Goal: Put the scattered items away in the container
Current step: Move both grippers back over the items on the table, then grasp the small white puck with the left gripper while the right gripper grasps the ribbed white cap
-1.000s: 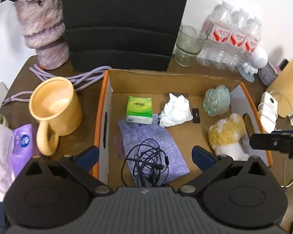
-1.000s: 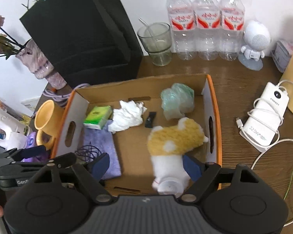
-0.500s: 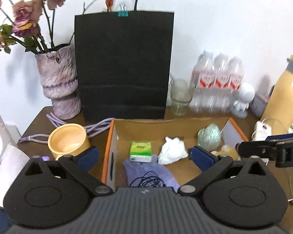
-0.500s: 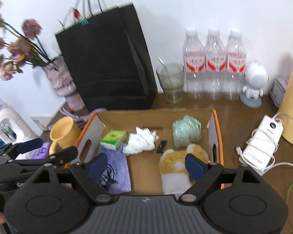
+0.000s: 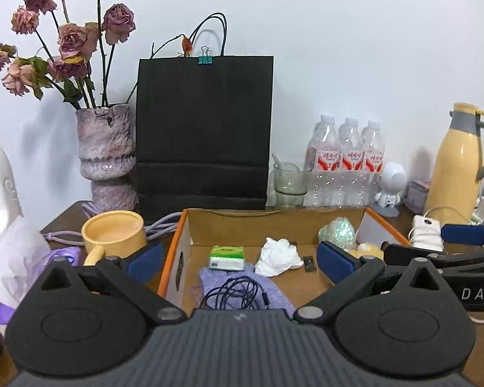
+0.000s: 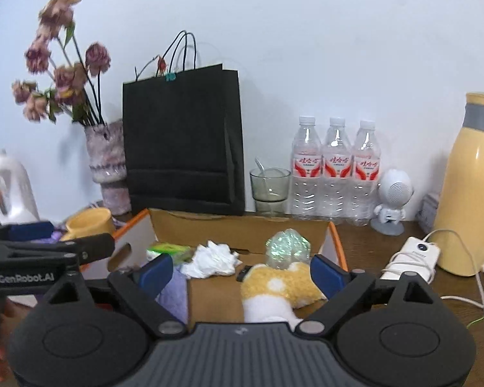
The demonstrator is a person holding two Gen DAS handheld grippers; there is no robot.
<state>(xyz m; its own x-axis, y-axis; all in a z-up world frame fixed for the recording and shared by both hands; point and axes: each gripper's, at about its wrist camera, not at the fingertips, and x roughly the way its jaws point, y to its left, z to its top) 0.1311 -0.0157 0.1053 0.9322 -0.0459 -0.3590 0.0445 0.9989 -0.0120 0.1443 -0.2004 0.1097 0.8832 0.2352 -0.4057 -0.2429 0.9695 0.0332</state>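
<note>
Along the far wall we see a vase of dried roses (image 5: 105,158) at left, a black paper bag (image 5: 203,129) beside it, then three water bottles (image 5: 348,164). A yellow thermos (image 5: 458,161) stands far right.

"GenRobot.AI" stands on the left tongs (image 6: 29,242); "DAS" on the right tongs (image 5: 448,248).

Brown cardboard box (image 5: 274,225) with orange edges and white outer sides. Inside it: green-and-white tissue pack (image 5: 226,257), lilac pouch (image 5: 242,282) under a black cable (image 5: 237,296), white crumpled paper (image 5: 279,256), iridescent pale-green ball (image 6: 287,248), yellow plush (image 6: 280,285) with white spots. Yellow mug (image 5: 114,235). Black paper bag (image 5: 203,129) with teal clip. Mottled purple-grey vase (image 5: 108,158), faded pink roses. Clear bottles (image 6: 335,167) with red-and-white labels. Yellow flask (image 5: 458,161) with grey handle. Grippers black with blue pads.
</note>
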